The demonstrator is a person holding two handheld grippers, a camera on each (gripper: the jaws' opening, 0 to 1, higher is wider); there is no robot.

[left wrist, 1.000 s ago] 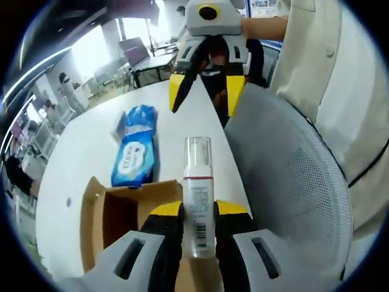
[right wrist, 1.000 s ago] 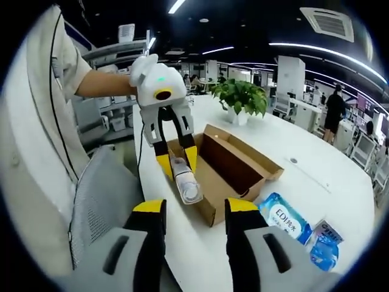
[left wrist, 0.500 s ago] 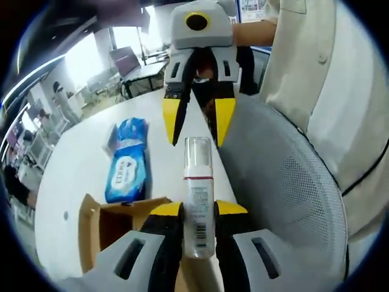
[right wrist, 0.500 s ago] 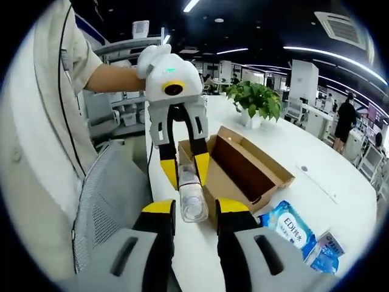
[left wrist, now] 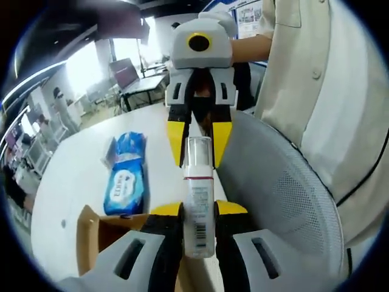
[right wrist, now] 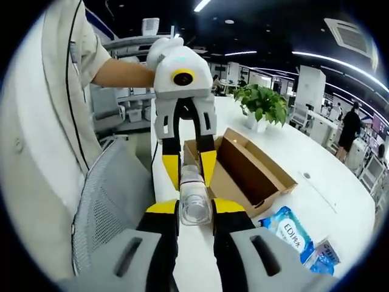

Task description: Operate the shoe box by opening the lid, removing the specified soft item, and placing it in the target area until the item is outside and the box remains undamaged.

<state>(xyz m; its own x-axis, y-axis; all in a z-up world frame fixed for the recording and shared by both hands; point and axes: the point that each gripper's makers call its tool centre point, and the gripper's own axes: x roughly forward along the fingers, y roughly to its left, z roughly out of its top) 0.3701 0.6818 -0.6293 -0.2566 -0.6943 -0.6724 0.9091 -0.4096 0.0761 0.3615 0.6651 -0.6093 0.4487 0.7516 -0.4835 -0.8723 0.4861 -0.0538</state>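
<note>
1. Left claw (left wrist: 199, 211) clamped on lower body of clear pump bottle (left wrist: 199, 201), barcode label facing camera; bottle held above worktop edge, out of the box.
2. Right claw (right wrist: 194, 210) set around bottle's capped end (right wrist: 194, 198); yellow tips close on either side of the clear cap, touching or nearly so. Cannot tell if grip is firm.
3. In left gripper view, right claw (left wrist: 198, 143) comes in from ahead, its yellow tips flanking the cap.
4. In right gripper view, left claw (right wrist: 186, 170) comes in from ahead, tips pinching bottle behind the cap.
5. Cardboard shoe box (right wrist: 246, 173) open on white worktop (right wrist: 292, 158), lid flap up, interior seen bare; sits just behind the bottle.
6. Blue wet-wipes pack (left wrist: 124, 182) flat on worktop beside box; second small blue pack (left wrist: 115, 141) just beyond it.
7. Potted green plant (right wrist: 262, 104) further back on worktop.
8. Grey mesh chair back (left wrist: 285, 201) next to worktop edge; person in pale shirt (left wrist: 322, 91) behind it.
</note>
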